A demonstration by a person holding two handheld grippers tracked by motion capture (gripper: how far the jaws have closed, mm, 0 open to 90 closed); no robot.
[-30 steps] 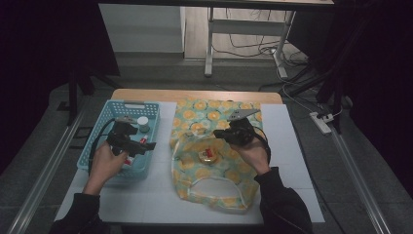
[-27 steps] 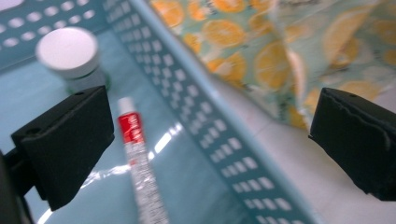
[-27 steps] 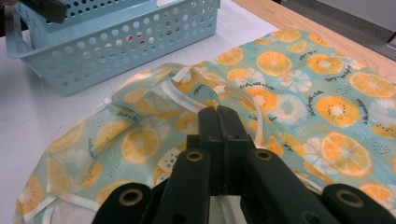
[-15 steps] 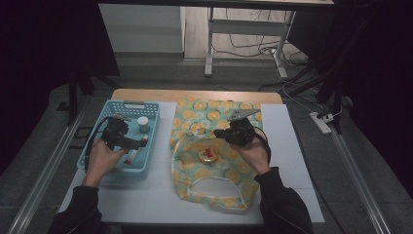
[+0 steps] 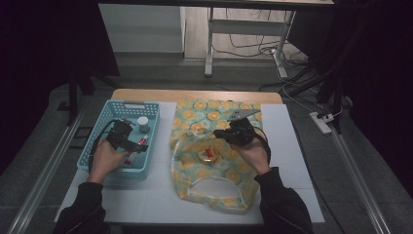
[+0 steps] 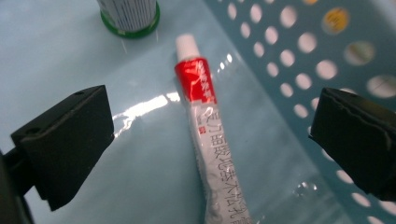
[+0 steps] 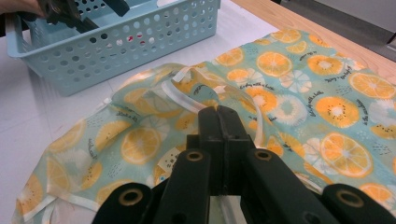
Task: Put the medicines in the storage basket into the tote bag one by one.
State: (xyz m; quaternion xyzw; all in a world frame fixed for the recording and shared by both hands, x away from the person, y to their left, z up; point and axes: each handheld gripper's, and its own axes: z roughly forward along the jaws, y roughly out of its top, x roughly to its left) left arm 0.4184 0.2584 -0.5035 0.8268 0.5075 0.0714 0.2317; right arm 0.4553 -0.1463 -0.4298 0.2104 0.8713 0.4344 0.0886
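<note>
Your L gripper (image 6: 210,126) is spread wide over the red-and-white tube (image 6: 210,140) in the blue basket (image 5: 146,168), not touching it. Your R gripper (image 7: 219,116) is pinched on the fruit-print bag (image 7: 299,93), holding its rim up.

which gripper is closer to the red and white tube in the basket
Left. The left gripper hangs open just above the tube, one jaw to each side, not touching. The right gripper is away over the fruit-print bag, shut on its edge.

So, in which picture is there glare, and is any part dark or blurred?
Left gripper view: white glare streaks on the glossy light-blue plastic basket floor beside the red-and-white tube; near tongs soft. High view: room around the table is dark. Right gripper view: evenly lit.
</note>
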